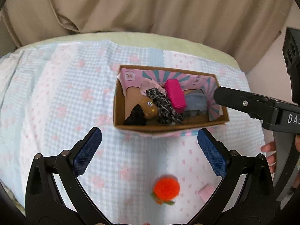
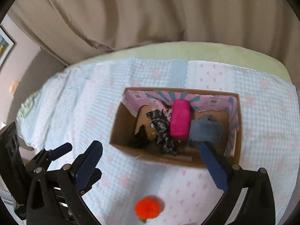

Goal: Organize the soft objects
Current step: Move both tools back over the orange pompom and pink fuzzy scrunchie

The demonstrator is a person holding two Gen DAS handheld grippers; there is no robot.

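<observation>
A cardboard box (image 1: 120, 112) (image 2: 120, 123) sits on the checked cloth. Inside it lie a magenta block (image 1: 175, 95) (image 2: 180, 120), a grey-black knitted piece (image 1: 165, 108) (image 2: 165, 133), a brown and black plush (image 1: 142, 112) (image 2: 142, 136) and a blue-grey soft piece (image 1: 196, 103) (image 2: 205, 131). An orange pompom fruit (image 1: 166, 188) (image 2: 149, 209) lies on the cloth in front of the box, between each gripper's fingers in its own view. My left gripper (image 1: 150, 151) is open and empty above the cloth. My right gripper (image 2: 151, 161) is open and empty; one finger (image 1: 241, 100) reaches over the box's right wall.
A small pink soft piece (image 1: 206, 192) lies right of the pompom. The blue-pink cloth (image 1: 65, 103) covers a pale green surface (image 2: 168, 52). Beige curtains (image 1: 150, 5) hang behind. The cloth's left edge (image 2: 33, 112) drops off.
</observation>
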